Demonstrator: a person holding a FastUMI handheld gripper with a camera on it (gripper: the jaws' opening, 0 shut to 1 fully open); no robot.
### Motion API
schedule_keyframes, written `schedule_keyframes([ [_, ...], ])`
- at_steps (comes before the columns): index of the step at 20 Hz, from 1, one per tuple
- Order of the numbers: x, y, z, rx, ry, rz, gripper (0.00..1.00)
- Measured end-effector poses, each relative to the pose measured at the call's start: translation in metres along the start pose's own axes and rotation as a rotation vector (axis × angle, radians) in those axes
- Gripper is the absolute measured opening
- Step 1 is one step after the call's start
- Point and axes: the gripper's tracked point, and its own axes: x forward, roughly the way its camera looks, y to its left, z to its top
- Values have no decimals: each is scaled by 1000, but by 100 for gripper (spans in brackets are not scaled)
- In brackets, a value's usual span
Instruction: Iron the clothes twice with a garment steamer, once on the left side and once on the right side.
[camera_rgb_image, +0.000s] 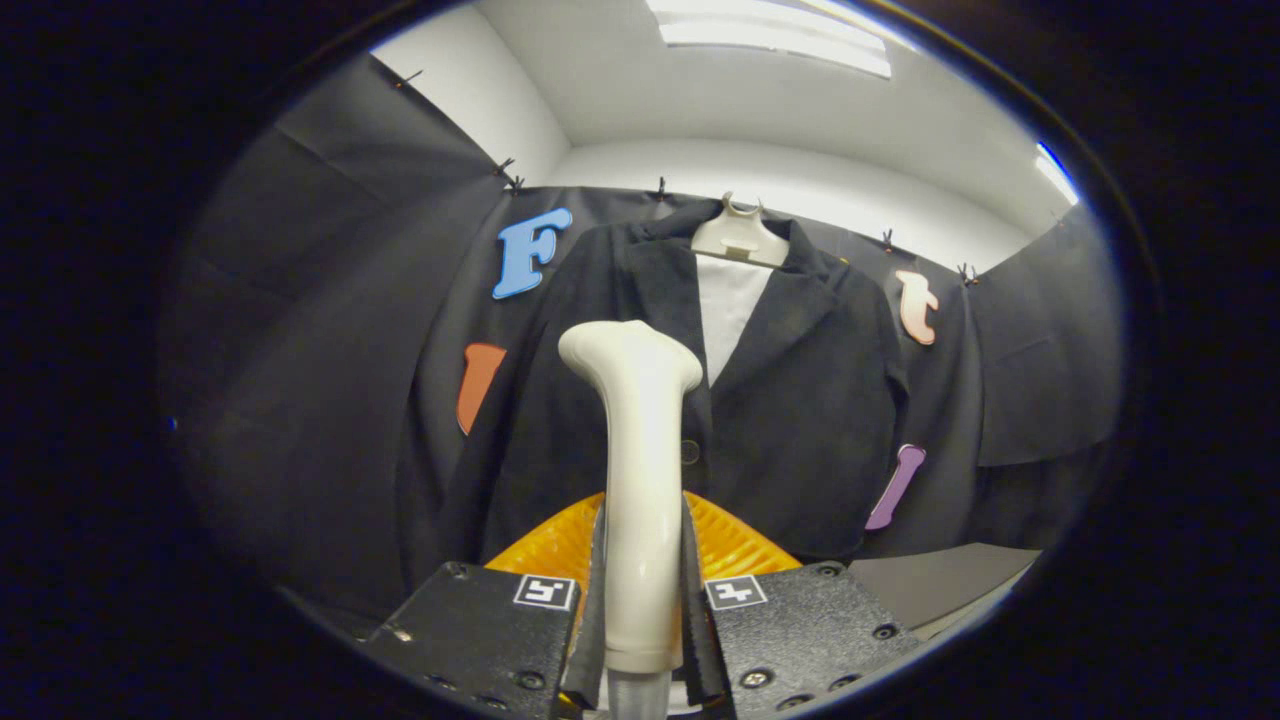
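Two fingers (640, 600) clench the garment steamer (637, 450) handle upright between them; the dark jacket (790, 420) hangs beyond on its hanger (738, 240); seemingly approaching a pass; next, bring the head against one front side.

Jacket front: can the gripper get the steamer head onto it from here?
Probably yes. The gripper is shut on the steamer, its head upright just before the hanging jacket, and nothing stands between them.

White hanger (738, 238), orange ribbed piece (735, 545), ceiling light (770, 35).
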Motion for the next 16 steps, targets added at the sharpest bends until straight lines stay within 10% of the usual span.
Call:
schedule_keyframes([
  [16, -58, 19, -108, -81, 226, 78, 34],
])
